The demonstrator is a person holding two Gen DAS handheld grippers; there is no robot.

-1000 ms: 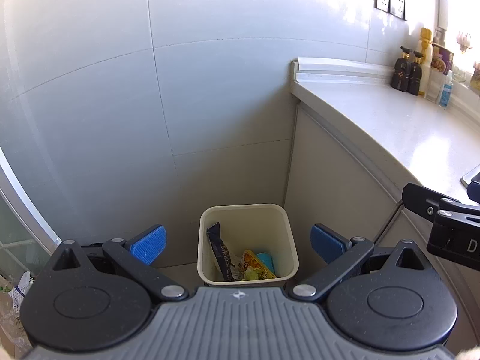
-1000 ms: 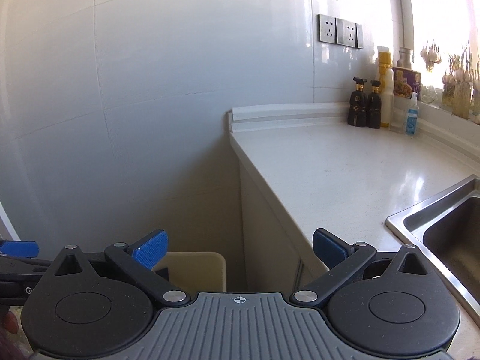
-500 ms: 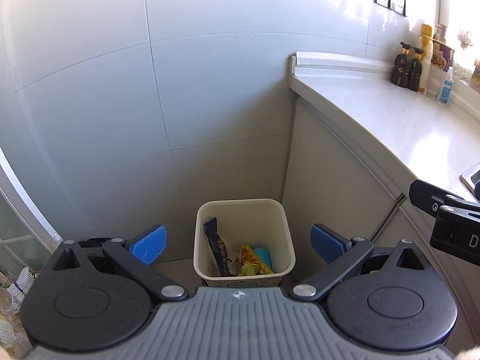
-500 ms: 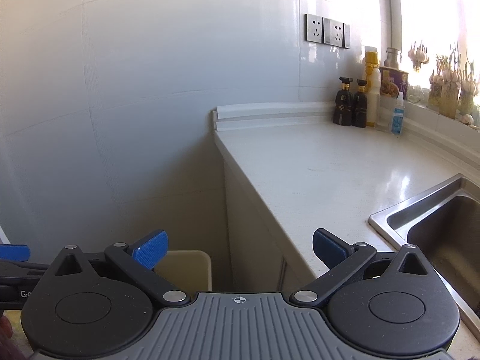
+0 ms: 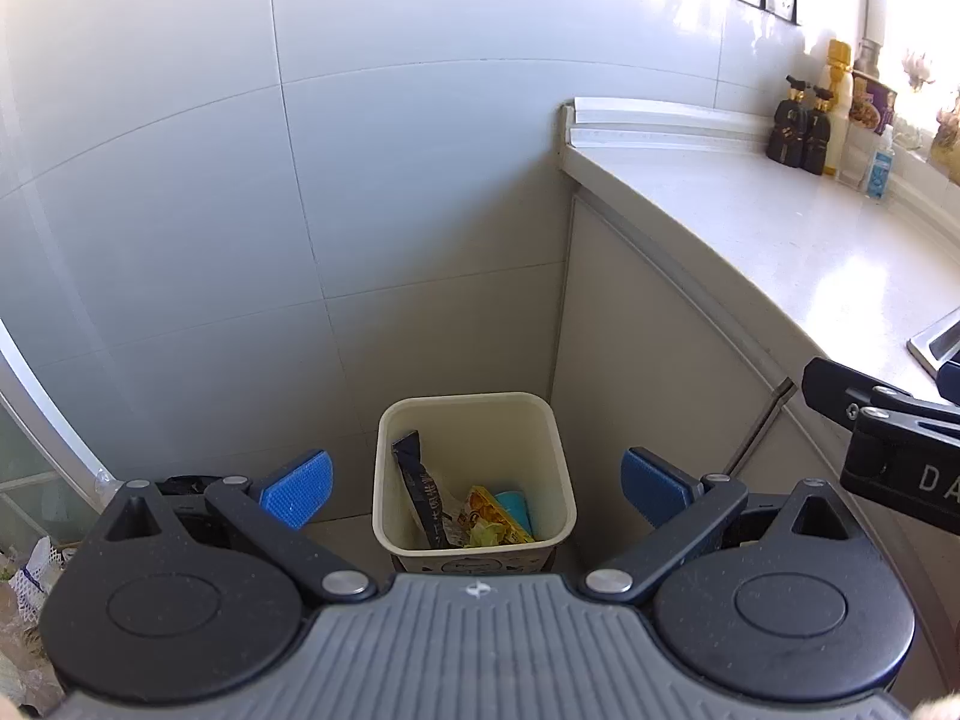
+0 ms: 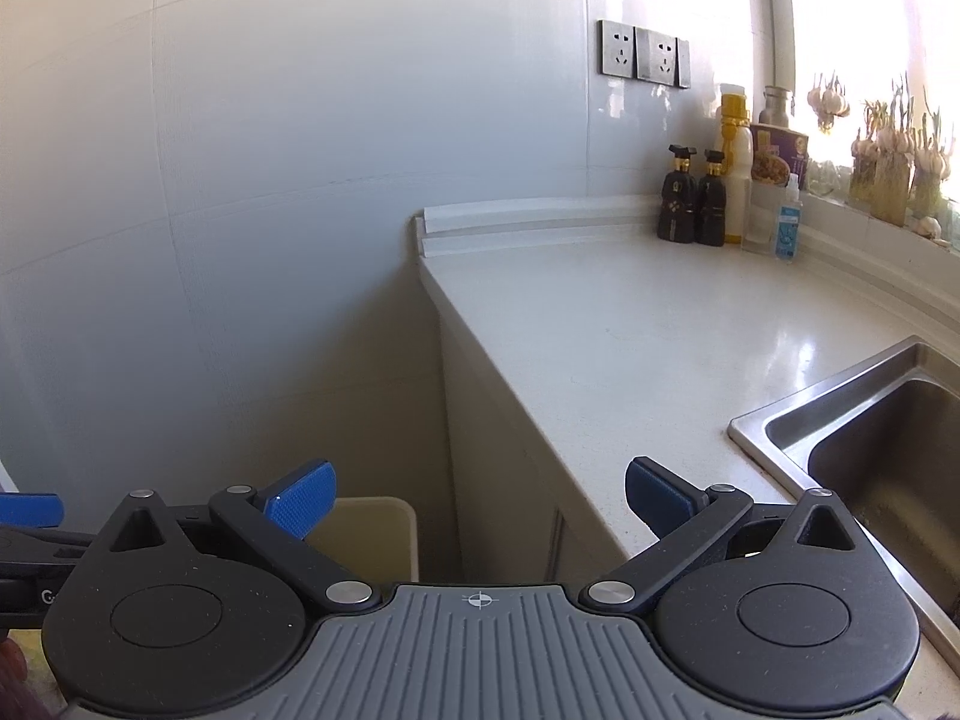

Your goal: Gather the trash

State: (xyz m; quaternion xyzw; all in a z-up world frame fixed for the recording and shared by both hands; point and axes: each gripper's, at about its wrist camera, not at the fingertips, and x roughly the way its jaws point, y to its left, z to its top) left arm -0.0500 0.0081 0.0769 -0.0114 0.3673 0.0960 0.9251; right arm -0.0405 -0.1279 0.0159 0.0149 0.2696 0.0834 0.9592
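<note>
White tiles back a floor bin (image 5: 474, 474) holding wrappers; left gripper (image 5: 474, 483) and right gripper (image 6: 480, 495) hover, fingers apart, empty.

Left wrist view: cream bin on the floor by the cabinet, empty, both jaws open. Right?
Not quite. The left wrist view shows the cream bin is not empty: it holds a dark wrapper, a yellow packet and something blue. The rest holds.
</note>
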